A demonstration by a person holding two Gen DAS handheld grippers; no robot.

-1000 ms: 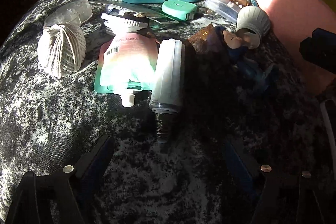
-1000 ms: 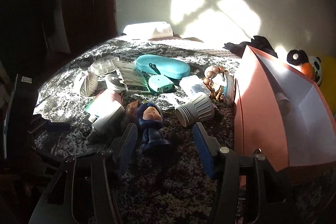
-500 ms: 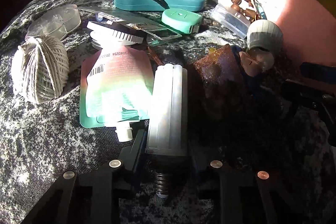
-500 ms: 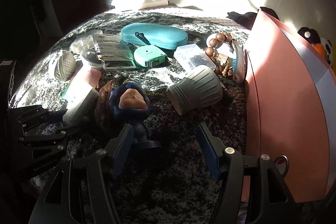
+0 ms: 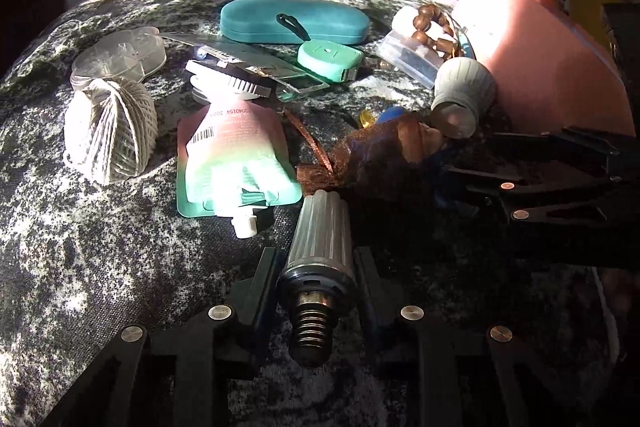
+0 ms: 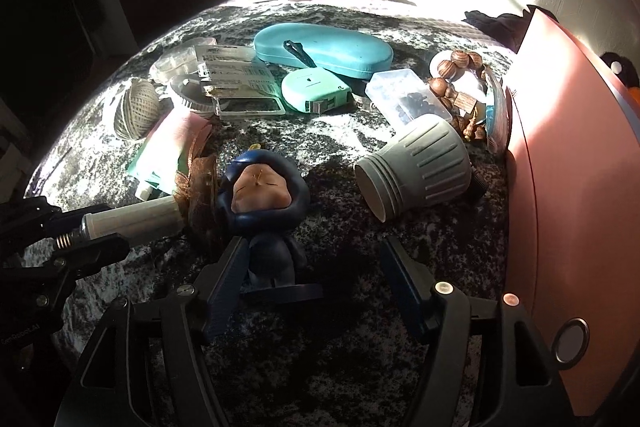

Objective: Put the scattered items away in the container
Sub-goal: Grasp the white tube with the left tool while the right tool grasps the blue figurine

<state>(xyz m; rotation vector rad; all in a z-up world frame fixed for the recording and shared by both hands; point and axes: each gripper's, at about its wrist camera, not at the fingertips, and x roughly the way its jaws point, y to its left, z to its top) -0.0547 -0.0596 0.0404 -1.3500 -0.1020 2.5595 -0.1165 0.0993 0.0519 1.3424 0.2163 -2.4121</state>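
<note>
Two grippers work over a dark mottled cloth (image 5: 100,287) strewn with small things. A second ago the left gripper (image 5: 316,263) hung wide and empty short of a white ribbed bulb (image 5: 320,227); now its jaws are clamped on the bulb near its metal screw base, and the bulb's far end points up off the cloth. By the look of it, the first item is picked up and ready to carry. Meanwhile the right gripper (image 6: 316,267) has come down over a small blue hooded figurine (image 6: 262,195). Its jaws are opening, and the figurine's body stands between them, untouched on the outer side; it cannot be told whether the near finger brushes it.

Beside the items, at the right edge of the cloth, stands the pink container (image 6: 568,187), its wall facing both cameras. Its inside is hidden in these views, so what it holds cannot be told.

Left on the cloth: a ball of twine (image 5: 112,135), a pink and green pouch (image 5: 236,155) with a spout, a teal case (image 5: 292,21), a mint tape measure (image 5: 328,59), a grey ribbed cup (image 6: 420,167) on its side, a clear box (image 6: 404,95) of dark bits, wooden beads (image 6: 456,67), and a brown mesh ribbon (image 5: 360,155) just beyond the bulb's tip. Most of the tidying seems yet to come.
</note>
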